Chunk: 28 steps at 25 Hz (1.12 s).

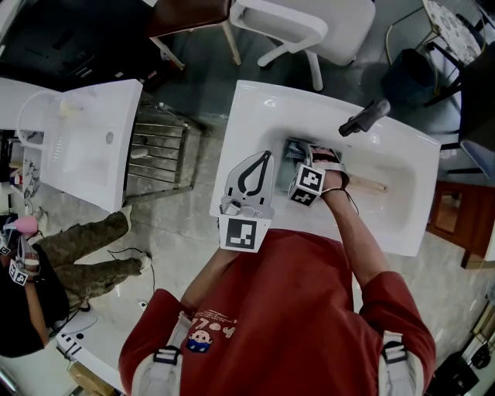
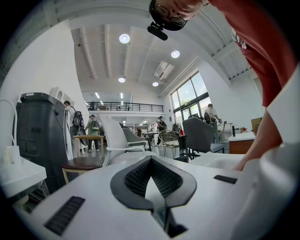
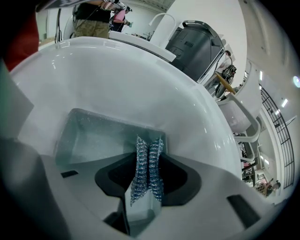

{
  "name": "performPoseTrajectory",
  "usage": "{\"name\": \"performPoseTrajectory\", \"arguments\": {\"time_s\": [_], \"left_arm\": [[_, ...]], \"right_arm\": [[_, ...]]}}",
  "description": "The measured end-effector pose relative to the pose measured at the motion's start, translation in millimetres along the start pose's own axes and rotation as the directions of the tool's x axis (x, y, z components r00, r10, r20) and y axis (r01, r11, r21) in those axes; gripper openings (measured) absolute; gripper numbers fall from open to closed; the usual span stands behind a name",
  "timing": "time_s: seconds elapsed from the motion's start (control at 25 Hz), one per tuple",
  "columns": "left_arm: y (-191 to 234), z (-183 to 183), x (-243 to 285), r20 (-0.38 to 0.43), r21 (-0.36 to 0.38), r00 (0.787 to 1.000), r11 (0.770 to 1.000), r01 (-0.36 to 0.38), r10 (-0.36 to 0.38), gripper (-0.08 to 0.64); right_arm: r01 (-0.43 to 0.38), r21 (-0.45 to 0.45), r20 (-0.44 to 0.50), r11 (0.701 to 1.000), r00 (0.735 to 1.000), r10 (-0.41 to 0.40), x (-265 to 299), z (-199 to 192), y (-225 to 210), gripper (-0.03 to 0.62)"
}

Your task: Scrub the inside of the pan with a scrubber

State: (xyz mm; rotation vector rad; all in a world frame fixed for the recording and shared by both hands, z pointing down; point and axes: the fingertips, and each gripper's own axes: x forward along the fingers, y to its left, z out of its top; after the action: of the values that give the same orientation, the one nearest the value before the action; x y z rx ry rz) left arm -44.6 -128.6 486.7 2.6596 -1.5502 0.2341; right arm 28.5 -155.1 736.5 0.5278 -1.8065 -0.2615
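A grey-teal square pan (image 1: 291, 150) lies in the white sink (image 1: 402, 155), its wooden handle (image 1: 370, 185) pointing right. My right gripper (image 1: 298, 160) reaches down into the pan. In the right gripper view that gripper (image 3: 148, 154) is shut on a silvery steel-wool scrubber (image 3: 147, 169), whose top edge stands against the pan's inside (image 3: 91, 136). My left gripper (image 1: 267, 155) hovers over the sink's left rim beside the pan, not touching it. In the left gripper view this gripper (image 2: 151, 160) points out into the room, shut with nothing between its jaws.
A black faucet (image 1: 363, 117) juts over the back of the sink. A second white sink (image 1: 85, 139) and a metal rack (image 1: 158, 151) stand to the left. A white chair (image 1: 309, 23) is behind. A person (image 1: 46, 255) crouches on the floor at left.
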Motion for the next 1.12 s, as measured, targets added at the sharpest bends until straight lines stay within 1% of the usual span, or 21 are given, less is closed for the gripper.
{"name": "performPoseTrajectory", "arguments": {"time_s": [0.16, 0.32, 0.44, 0.6, 0.76, 0.84, 0.96, 1.04, 1.12], "left_arm": [[-2, 1, 0, 0.001, -0.002, 1.000, 1.000, 0.001, -0.001, 0.008], [-1, 2, -2, 0.003, -0.001, 1.000, 1.000, -0.002, 0.002, 0.008], [-1, 3, -2, 0.006, 0.004, 1.000, 1.000, -0.002, 0.002, 0.008], [-2, 4, -3, 0.011, -0.005, 1.000, 1.000, -0.001, 0.001, 0.008], [-4, 2, -3, 0.007, -0.005, 1.000, 1.000, 0.006, -0.006, 0.008], [-5, 3, -2, 0.009, -0.005, 1.000, 1.000, 0.010, -0.010, 0.008], [-8, 4, -1, 0.015, -0.002, 1.000, 1.000, 0.018, -0.018, 0.008], [-9, 4, 0, 0.016, -0.004, 1.000, 1.000, 0.021, -0.021, 0.008], [-9, 3, 0, 0.015, -0.004, 1.000, 1.000, 0.022, -0.022, 0.008]], "right_arm": [[-0.004, 0.007, 0.001, 1.000, 1.000, 0.004, -2, 0, -1, 0.162], [-0.025, 0.036, 0.015, 0.999, 1.000, 0.024, -3, -2, -1, 0.166], [-0.067, 0.059, 0.006, 0.996, 0.998, 0.067, -11, -7, -2, 0.167], [-0.119, 0.097, 0.010, 0.988, 0.993, 0.118, -37, -14, -3, 0.172], [-0.212, 0.100, 0.009, 0.972, 0.977, 0.212, -63, -17, 9, 0.183], [-0.229, 0.105, 0.013, 0.968, 0.973, 0.229, -71, -17, 16, 0.189], [-0.249, 0.138, 0.014, 0.959, 0.968, 0.250, -78, -22, 29, 0.189], [-0.289, 0.152, 0.007, 0.945, 0.957, 0.291, -83, -26, 39, 0.189], [-0.344, 0.142, -0.003, 0.928, 0.938, 0.347, -87, -30, 51, 0.189]]}}
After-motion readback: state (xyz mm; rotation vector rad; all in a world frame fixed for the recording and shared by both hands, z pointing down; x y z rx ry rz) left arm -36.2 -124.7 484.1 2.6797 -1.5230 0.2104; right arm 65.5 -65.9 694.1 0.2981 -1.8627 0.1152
